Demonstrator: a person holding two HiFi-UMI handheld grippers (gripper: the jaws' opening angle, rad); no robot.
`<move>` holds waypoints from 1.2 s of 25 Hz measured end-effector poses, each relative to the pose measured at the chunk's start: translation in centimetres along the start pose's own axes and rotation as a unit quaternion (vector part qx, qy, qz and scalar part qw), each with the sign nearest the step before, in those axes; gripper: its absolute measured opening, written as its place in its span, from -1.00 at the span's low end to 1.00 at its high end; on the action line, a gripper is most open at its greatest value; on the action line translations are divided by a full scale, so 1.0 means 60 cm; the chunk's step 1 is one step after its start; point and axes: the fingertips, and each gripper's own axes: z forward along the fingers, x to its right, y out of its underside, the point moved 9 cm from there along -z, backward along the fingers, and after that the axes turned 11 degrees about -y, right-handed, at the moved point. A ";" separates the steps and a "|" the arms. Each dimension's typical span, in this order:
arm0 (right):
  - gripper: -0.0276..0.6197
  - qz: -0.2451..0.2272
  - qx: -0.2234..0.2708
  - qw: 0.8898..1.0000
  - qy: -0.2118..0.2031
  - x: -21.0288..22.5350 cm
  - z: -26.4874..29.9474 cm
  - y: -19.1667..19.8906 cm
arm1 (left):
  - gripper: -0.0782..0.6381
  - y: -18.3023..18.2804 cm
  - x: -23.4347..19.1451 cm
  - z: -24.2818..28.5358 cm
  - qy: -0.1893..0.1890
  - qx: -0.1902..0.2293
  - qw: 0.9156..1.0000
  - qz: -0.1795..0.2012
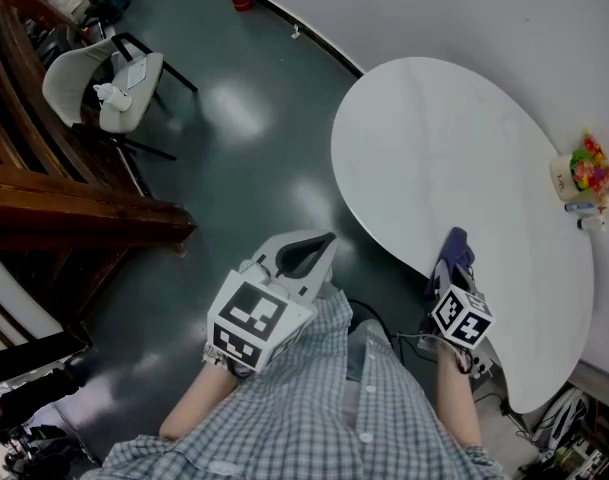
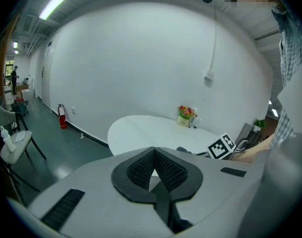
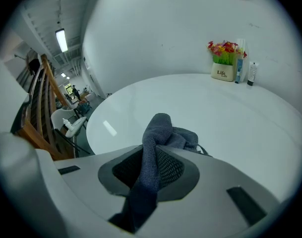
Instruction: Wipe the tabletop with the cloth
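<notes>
The dark blue-grey cloth (image 3: pixel 158 135) is clamped between the jaws of the right gripper (image 3: pixel 150 175), its bunched end sticking out past the jaw tips. In the head view the cloth (image 1: pixel 454 253) sits over the near edge of the round white bench (image 1: pixel 434 148); whether it touches the surface I cannot tell. At the far side of the bench stands a small pot of bright flowers (image 3: pixel 224 63), with two slim tubes (image 3: pixel 251 73) just beside it. The left gripper (image 2: pixel 155 175) has its jaws together with nothing between them, and is held off the bench, above the dark green floor (image 1: pixel 244 158). A pale chair (image 1: pixel 94 88) stands well apart.
</notes>
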 end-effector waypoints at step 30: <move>-0.71 -0.041 -0.008 0.996 -0.083 -0.164 0.152 -0.068 | -0.76 0.016 -0.100 -0.007 -0.017 0.010 0.999 -0.028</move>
